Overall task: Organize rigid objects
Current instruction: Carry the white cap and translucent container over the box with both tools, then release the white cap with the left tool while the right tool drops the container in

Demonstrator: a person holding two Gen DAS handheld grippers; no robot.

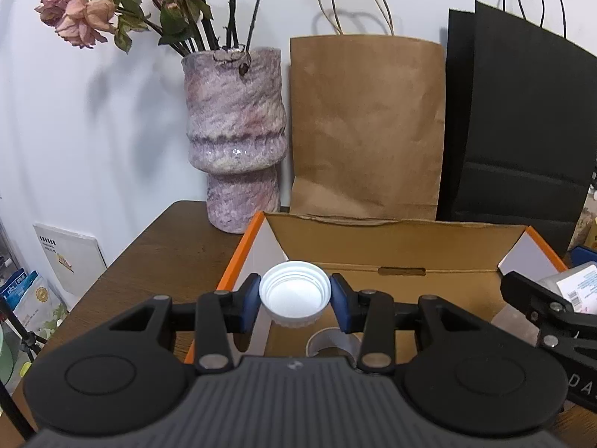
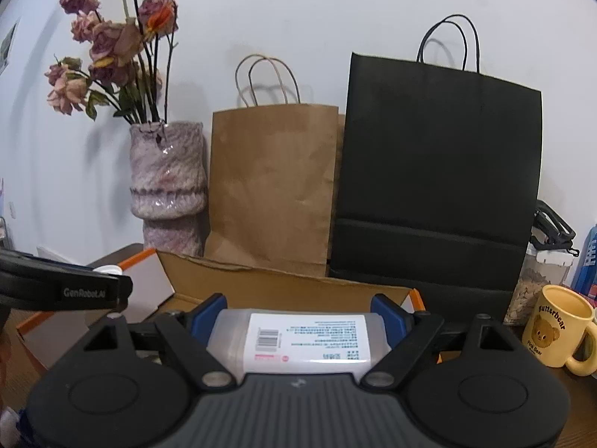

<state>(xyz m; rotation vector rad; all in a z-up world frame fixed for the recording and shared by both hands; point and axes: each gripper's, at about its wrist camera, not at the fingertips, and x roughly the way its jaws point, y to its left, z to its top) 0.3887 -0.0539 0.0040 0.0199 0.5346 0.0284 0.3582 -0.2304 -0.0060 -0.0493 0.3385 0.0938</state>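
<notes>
Plain white wall (image 1: 93,142) behind, marked with soft shadows. Dark brown wooden table (image 1: 156,257) in front of it, rounded at the corner. Even indoor light throughout.

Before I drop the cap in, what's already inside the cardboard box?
Inside the cardboard box, a roll of clear tape lies on the floor beneath the white cap. The left gripper hides the near part.

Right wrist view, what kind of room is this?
Likely a home or small office corner: a vase of dried roses, paper bags against the wall, and a bear mug on a wooden table.
</notes>
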